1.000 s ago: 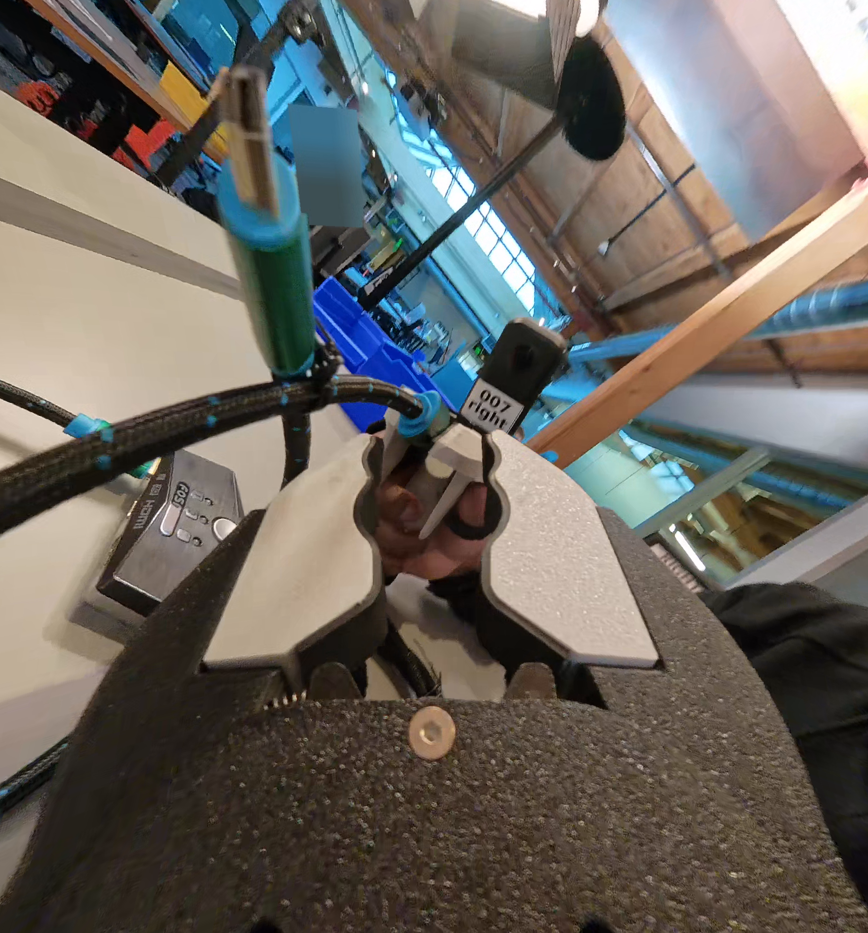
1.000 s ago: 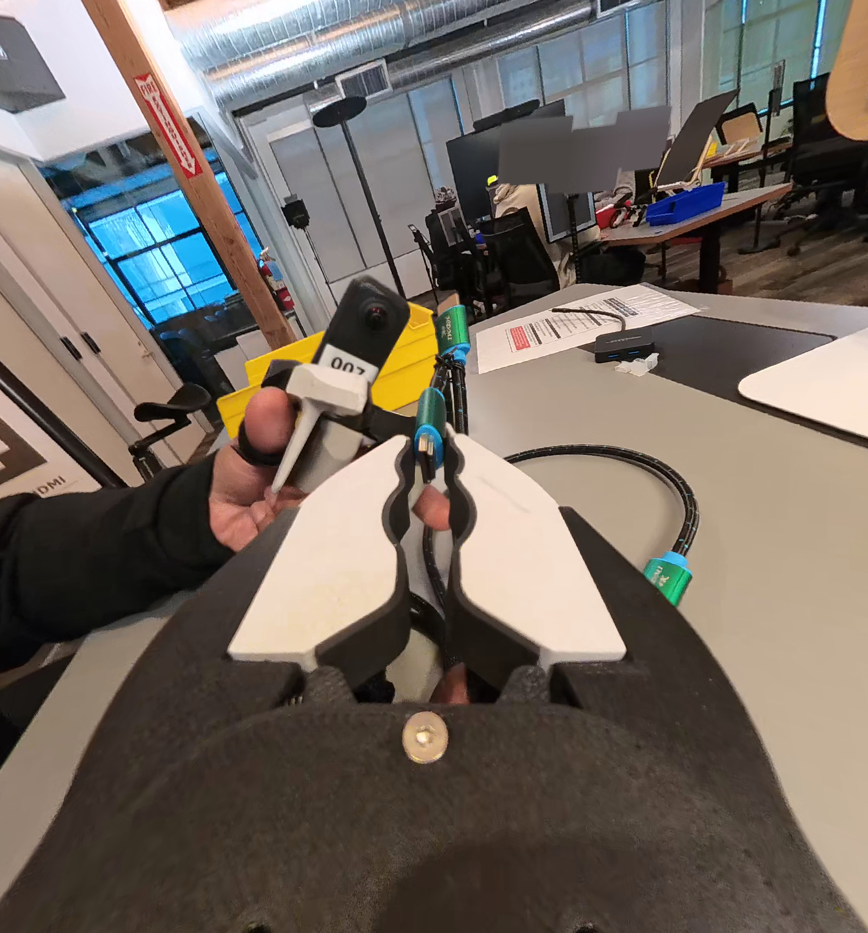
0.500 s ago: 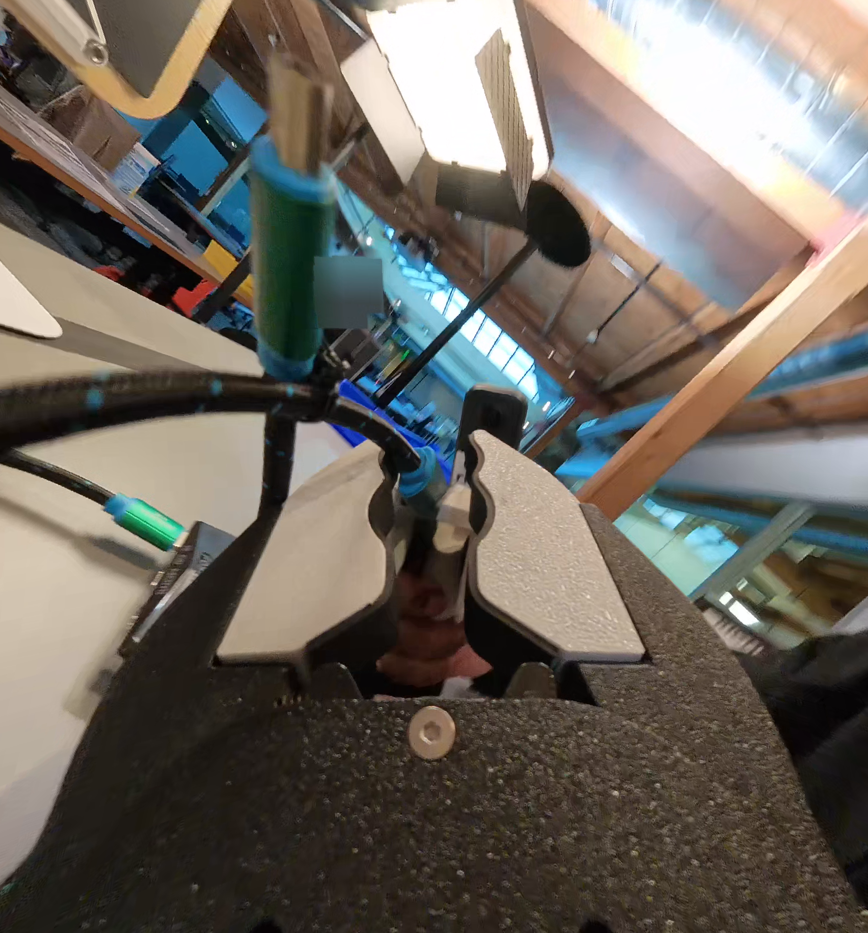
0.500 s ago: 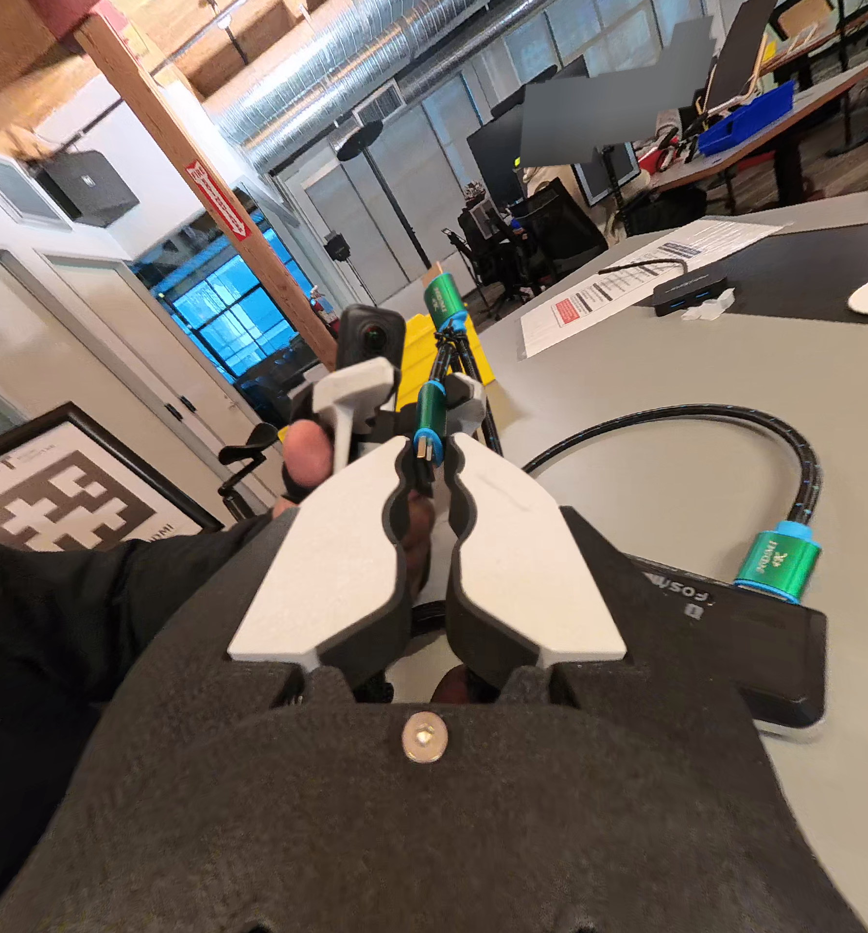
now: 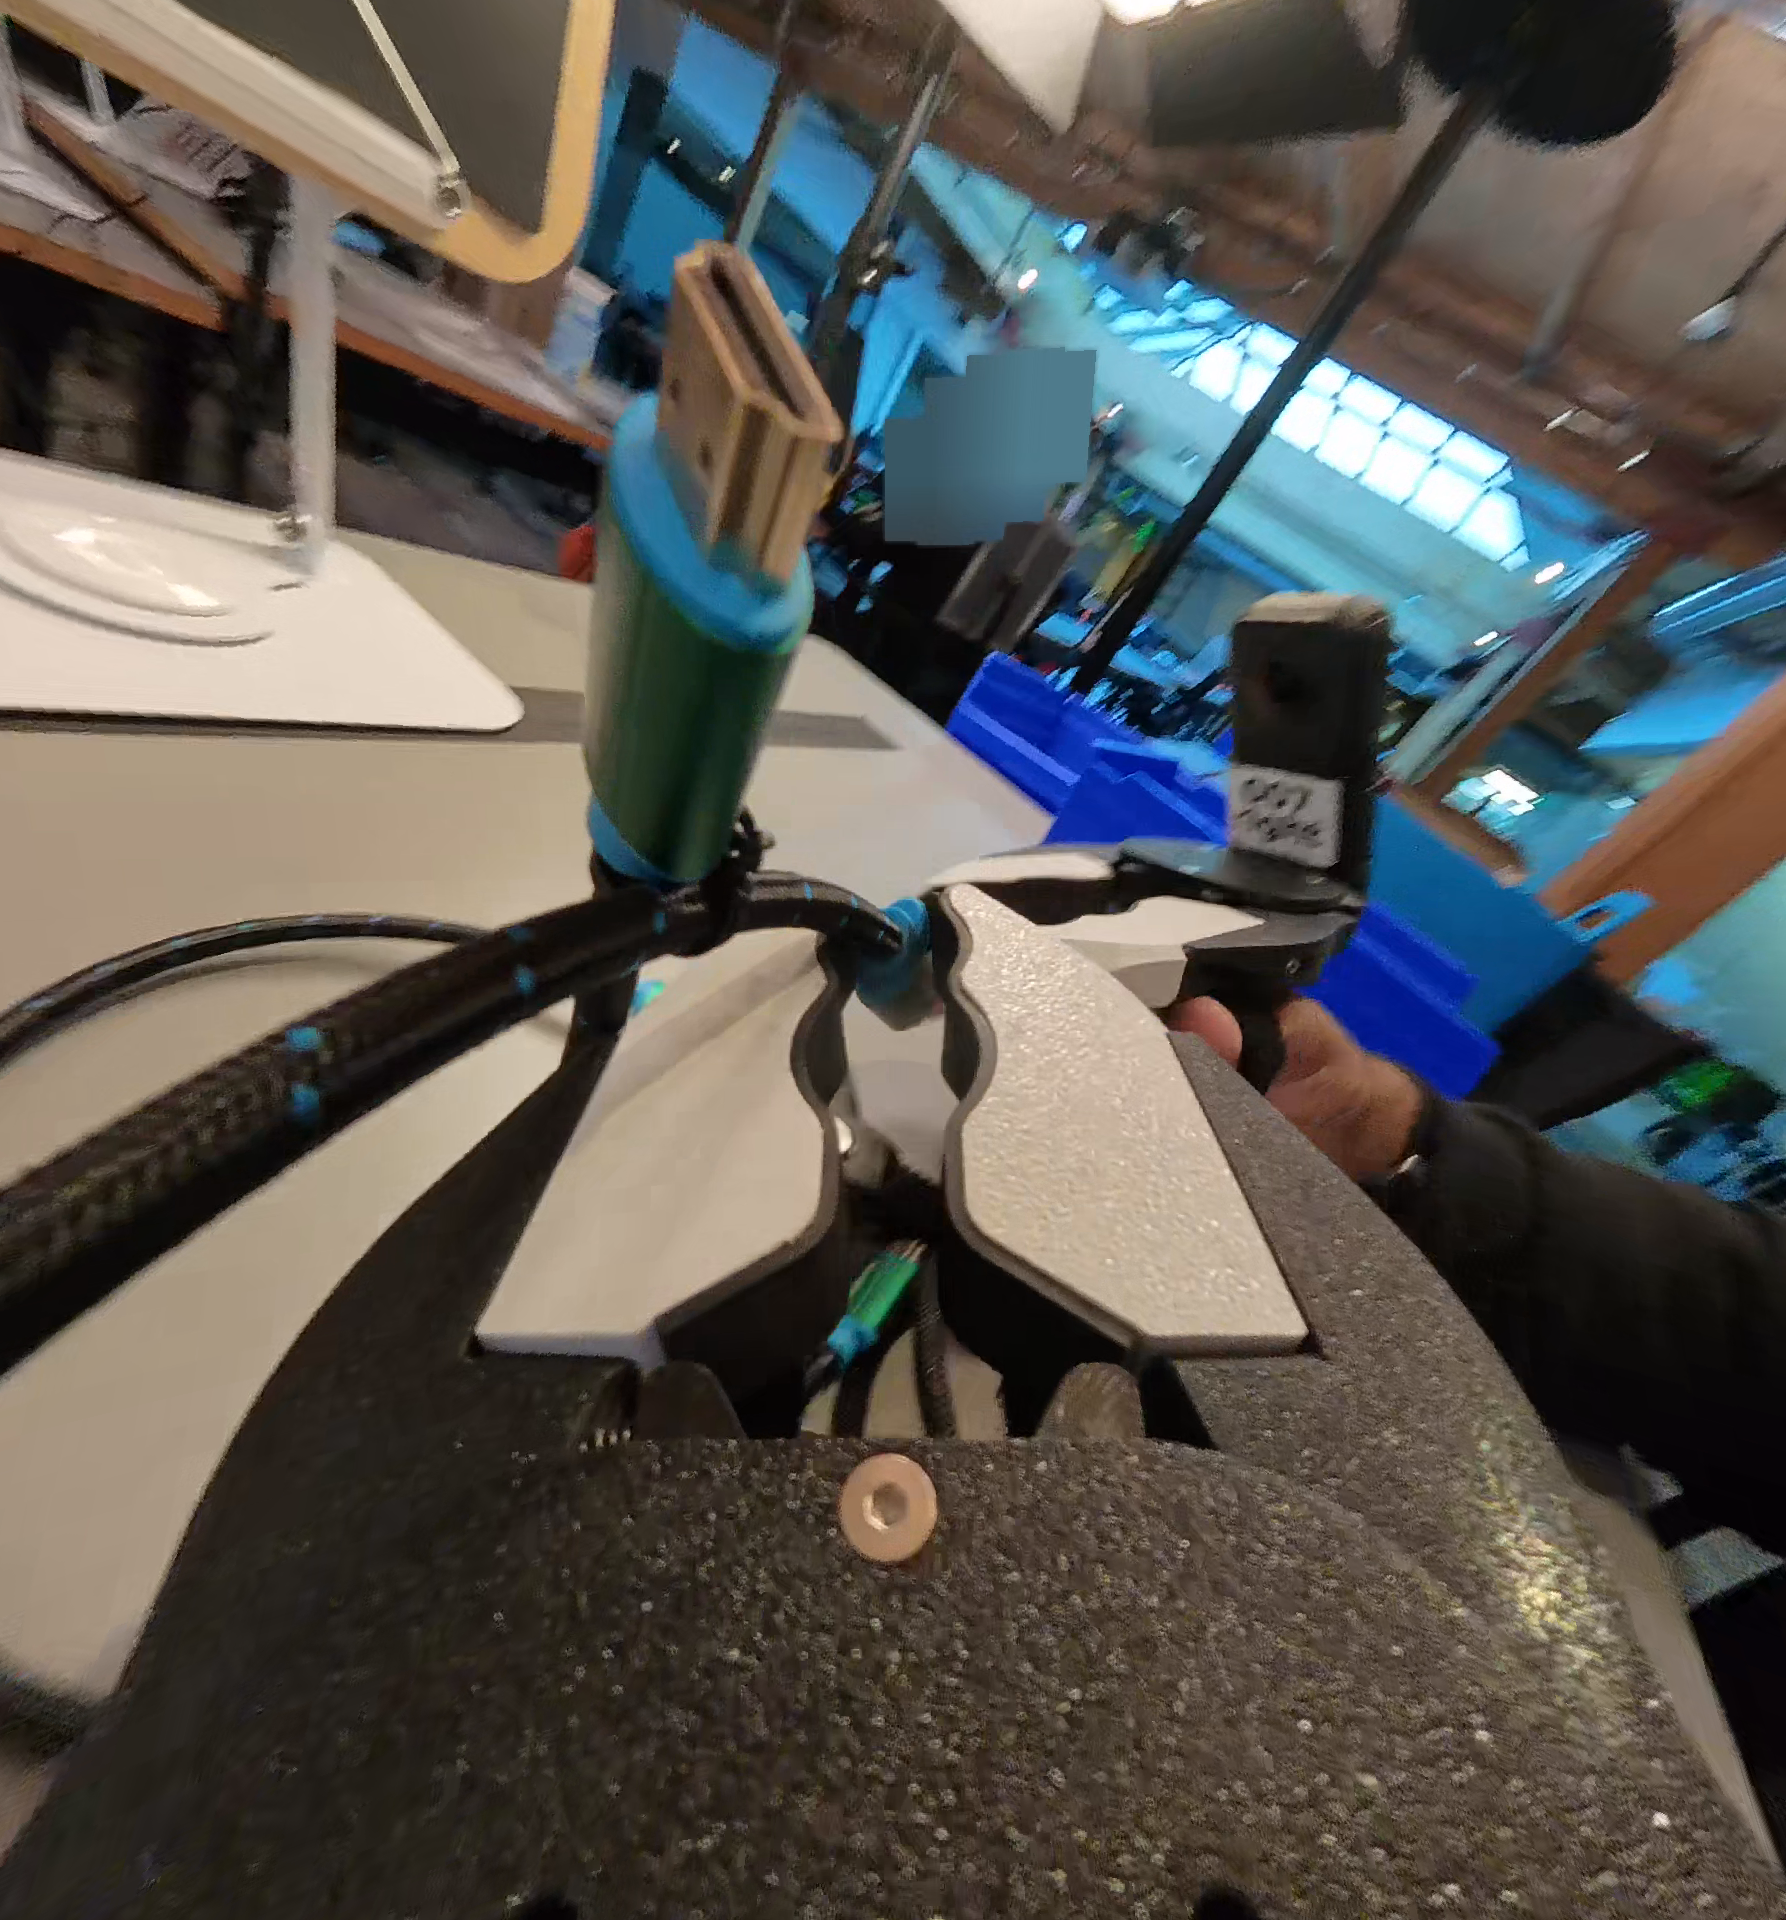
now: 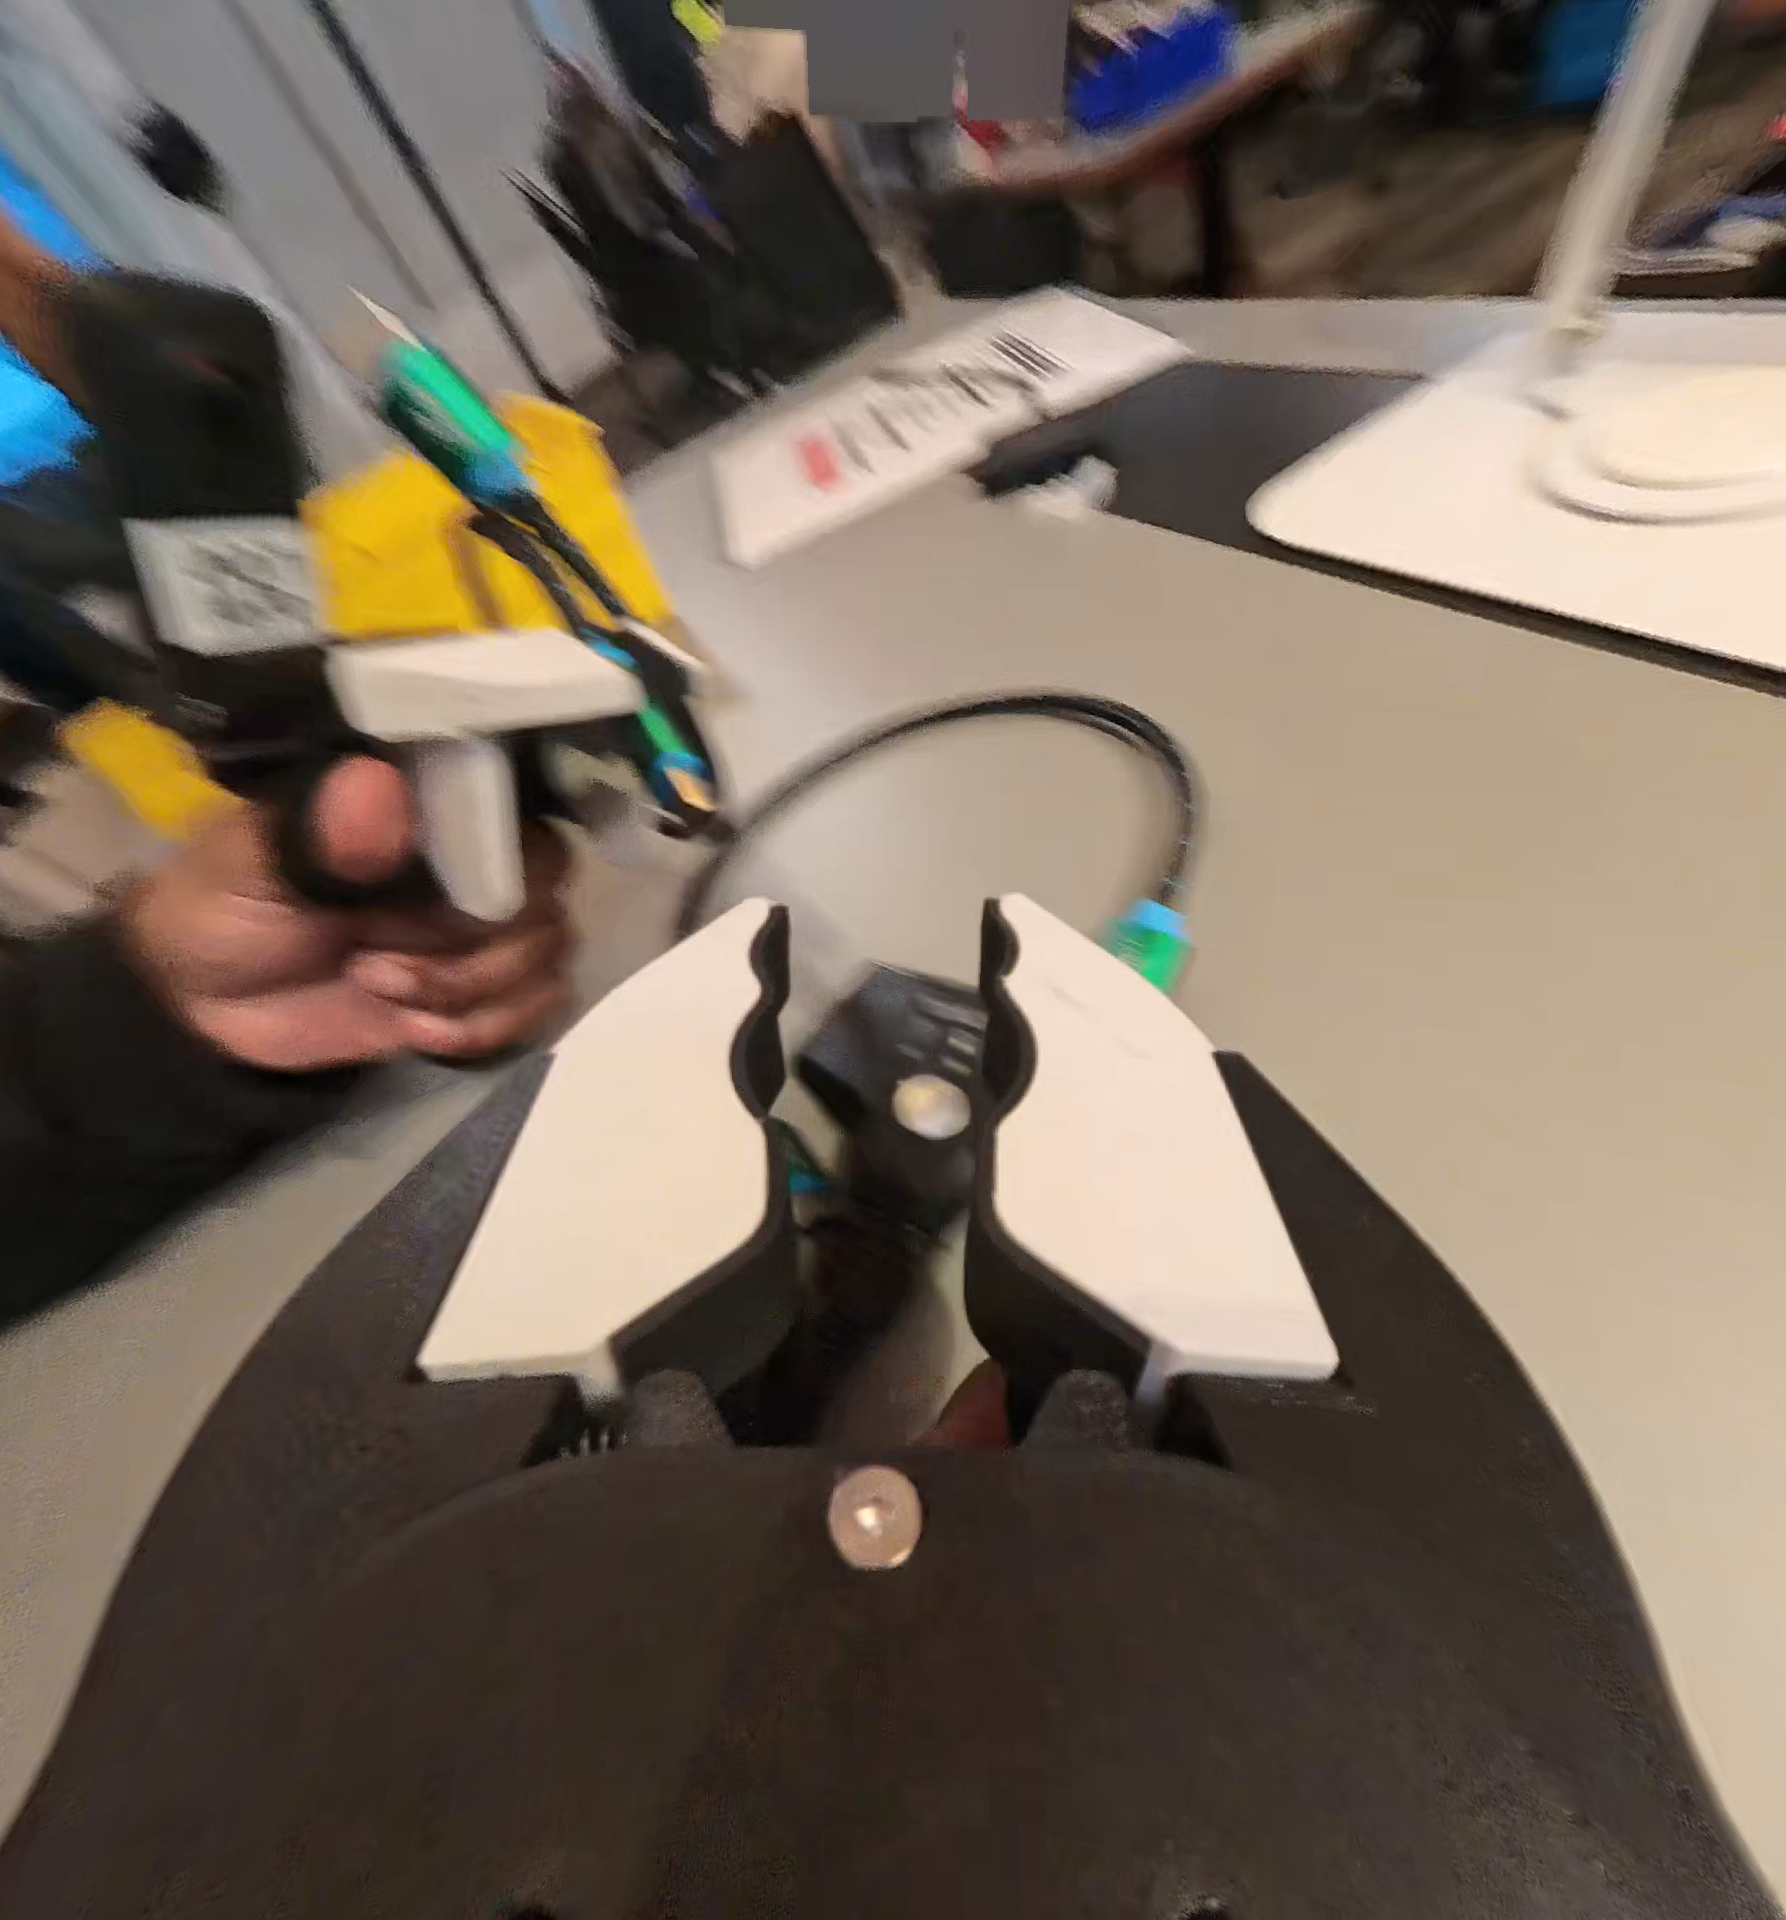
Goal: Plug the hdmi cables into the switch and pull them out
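Note:
My left gripper [image 5: 894, 940] is shut on a green HDMI plug, pinching its blue collar [image 5: 897, 977]. A second green plug [image 5: 697, 665] with a gold connector is tied to the same braided cable [image 5: 276, 1070] and sticks up beside it. In the right wrist view the left gripper [image 6: 660, 717] holds its plug [image 6: 673, 750] in the air, tip down. My right gripper [image 6: 884, 925] is open and empty, low over the black switch [image 6: 904, 1049]. A third green plug [image 6: 1143, 930] lies at the switch's far side; I cannot tell if it is seated.
A white lamp base [image 6: 1647, 468] stands on the grey table [image 6: 1440, 935] at the back right, with a printed sheet [image 6: 930, 416] beyond the cable loop [image 6: 1128, 743]. Blue bins [image 5: 1076, 748] lie past the table edge. A hand [image 6: 349, 966] holds the left gripper. The tips of one gripper are about 6 centimeters away from the tips of the other. About 6 centimeters separates my right fingertips from the black switch [image 6: 904, 1049].
My right gripper has let go of the plug, opened and dropped down over the switch. The left gripper keeps the plug and has swung away to the left.

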Motion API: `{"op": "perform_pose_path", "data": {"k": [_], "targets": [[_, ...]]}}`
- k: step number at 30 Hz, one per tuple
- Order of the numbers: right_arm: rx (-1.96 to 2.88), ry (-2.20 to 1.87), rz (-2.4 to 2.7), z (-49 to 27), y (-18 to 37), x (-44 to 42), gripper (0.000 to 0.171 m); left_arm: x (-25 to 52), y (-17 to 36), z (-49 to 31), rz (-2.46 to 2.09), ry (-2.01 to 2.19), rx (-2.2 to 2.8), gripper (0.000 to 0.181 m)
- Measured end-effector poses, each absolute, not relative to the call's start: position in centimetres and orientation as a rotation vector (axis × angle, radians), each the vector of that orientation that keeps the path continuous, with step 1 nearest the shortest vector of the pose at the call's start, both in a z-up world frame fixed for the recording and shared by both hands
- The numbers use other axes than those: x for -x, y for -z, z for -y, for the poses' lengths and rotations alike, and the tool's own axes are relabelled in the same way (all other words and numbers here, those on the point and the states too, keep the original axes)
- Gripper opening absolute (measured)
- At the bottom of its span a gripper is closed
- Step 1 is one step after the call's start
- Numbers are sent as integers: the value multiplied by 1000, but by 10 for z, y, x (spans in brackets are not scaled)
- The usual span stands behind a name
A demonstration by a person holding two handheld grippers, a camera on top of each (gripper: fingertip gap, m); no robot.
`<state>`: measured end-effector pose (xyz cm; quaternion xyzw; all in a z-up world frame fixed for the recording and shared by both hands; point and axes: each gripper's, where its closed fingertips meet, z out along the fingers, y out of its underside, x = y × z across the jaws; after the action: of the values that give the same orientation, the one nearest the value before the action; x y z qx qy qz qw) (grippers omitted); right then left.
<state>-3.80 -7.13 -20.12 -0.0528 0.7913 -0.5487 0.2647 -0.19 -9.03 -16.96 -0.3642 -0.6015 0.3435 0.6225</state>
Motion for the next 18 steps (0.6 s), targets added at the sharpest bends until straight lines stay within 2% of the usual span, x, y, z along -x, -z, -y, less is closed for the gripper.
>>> {"op": "perform_pose_path", "data": {"k": [4,6,12,18], "targets": [[86,1323,-2393,68,233,72,57,-6,196,115,1601,-836,921,14],[48,1224,-2419,64,244,74,64,-11,206,125,1685,-863,939,14],[117,1012,-2606,49,271,64,101,-10,222,126,1755,-821,963,13],[200,930,-2697,63,280,51,122,-7,231,122,1776,-756,952,13]]}}
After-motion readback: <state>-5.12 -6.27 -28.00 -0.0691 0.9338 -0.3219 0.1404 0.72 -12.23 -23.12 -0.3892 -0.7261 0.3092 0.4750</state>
